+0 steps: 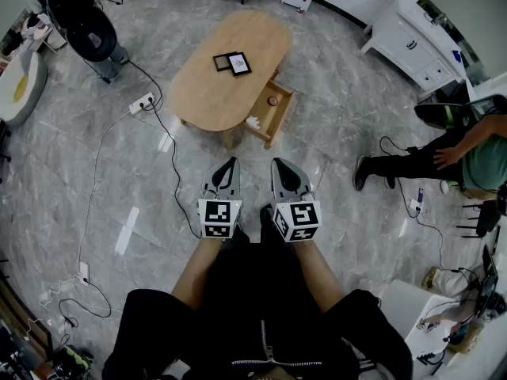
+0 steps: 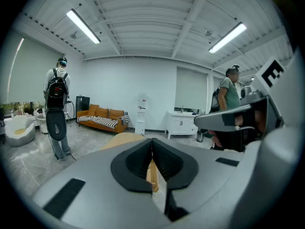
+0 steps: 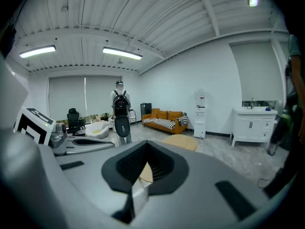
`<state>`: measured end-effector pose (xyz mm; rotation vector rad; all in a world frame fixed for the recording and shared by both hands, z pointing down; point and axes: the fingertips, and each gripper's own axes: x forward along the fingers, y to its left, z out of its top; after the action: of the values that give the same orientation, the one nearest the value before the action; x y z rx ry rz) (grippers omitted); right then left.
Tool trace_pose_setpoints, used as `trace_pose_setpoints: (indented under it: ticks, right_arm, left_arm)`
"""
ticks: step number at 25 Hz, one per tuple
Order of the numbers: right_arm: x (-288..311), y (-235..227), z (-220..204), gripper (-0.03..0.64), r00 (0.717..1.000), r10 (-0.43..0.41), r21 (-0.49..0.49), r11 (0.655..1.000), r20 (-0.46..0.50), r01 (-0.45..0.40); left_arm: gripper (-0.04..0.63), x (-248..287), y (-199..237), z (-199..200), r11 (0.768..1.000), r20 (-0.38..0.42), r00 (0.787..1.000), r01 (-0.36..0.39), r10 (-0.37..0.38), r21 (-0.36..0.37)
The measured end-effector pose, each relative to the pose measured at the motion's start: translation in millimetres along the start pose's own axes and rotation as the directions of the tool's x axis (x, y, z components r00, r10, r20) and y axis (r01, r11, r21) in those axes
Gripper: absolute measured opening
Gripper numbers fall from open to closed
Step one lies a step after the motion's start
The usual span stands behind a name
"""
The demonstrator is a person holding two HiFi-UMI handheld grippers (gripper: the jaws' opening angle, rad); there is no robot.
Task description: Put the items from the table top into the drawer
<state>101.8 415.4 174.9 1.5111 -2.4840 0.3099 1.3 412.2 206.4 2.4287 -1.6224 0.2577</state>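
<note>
Two smooth grey shells, left gripper (image 1: 230, 163) and right gripper (image 1: 279, 165), jaws closed empty, hang over veined stone floor (image 1: 333, 157), well short of the oval wooden table (image 1: 207, 85) and its open drawer (image 1: 279, 114).

Bright ceiling tubes (image 2: 83, 26); fisheye-warped edges, corners seemingly vignetted.

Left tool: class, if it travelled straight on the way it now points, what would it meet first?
Most likely the oval wooden table: the left tool, shut, aims at it with open floor between. It tilts slightly down, so it could reach the floor first; depth is unclear.
</note>
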Motion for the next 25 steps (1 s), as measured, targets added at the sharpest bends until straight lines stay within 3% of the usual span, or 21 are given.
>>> trace_pose_setpoints:
  ticks: [16, 25]
  right_arm:
    - [-15.4, 19.3, 8.2, 0.008, 0.995, 0.100, 0.063, 0.993, 0.021, -0.101]
    - [-27.8, 18.1, 0.0, 0.008, 0.997, 0.074, 0.062, 0.995, 0.019, -0.075]
  left_arm:
    - [0.014, -8.3, -12.9, 4.7, 1.000, 0.000, 1.000, 0.006, -0.006, -0.006]
    - [0.014, -12.2, -30.8, -1.0, 0.999, -0.014, 0.999, 0.032, -0.032, 0.014]
